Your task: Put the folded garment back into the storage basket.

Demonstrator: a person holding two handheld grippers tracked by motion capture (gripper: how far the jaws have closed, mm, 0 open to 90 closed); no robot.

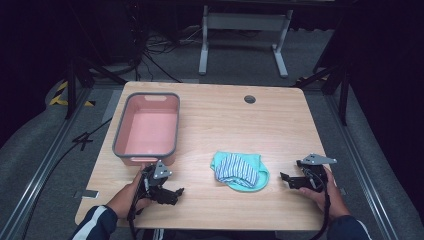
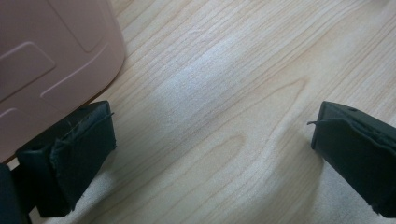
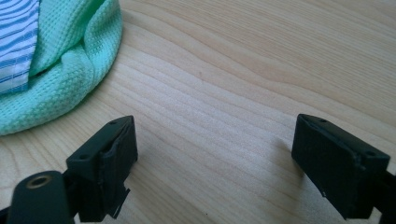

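A mint-green waffle cloth [image 1: 252, 177] lies bunched near the table's front middle, with a blue-and-white striped cloth [image 1: 236, 168] on top of it. A pink tub with a grey rim [image 1: 146, 126] stands at the left. My left gripper [image 1: 177, 195] rests low on the table just in front of the tub, jaws wide open over bare wood [image 2: 210, 140]; the tub's pink wall [image 2: 51, 60] is close at its left. My right gripper [image 1: 286, 179] sits open to the right of the cloths, with the green cloth [image 3: 60, 88] and striped cloth [image 3: 16, 42] just beyond its left jaw.
The wooden table [image 1: 280, 125] has a round cable hole [image 1: 249, 99] at the back right. Bare wood spreads behind the cloths. A white desk frame [image 1: 240, 30] and cables stand on the grey floor beyond the table.
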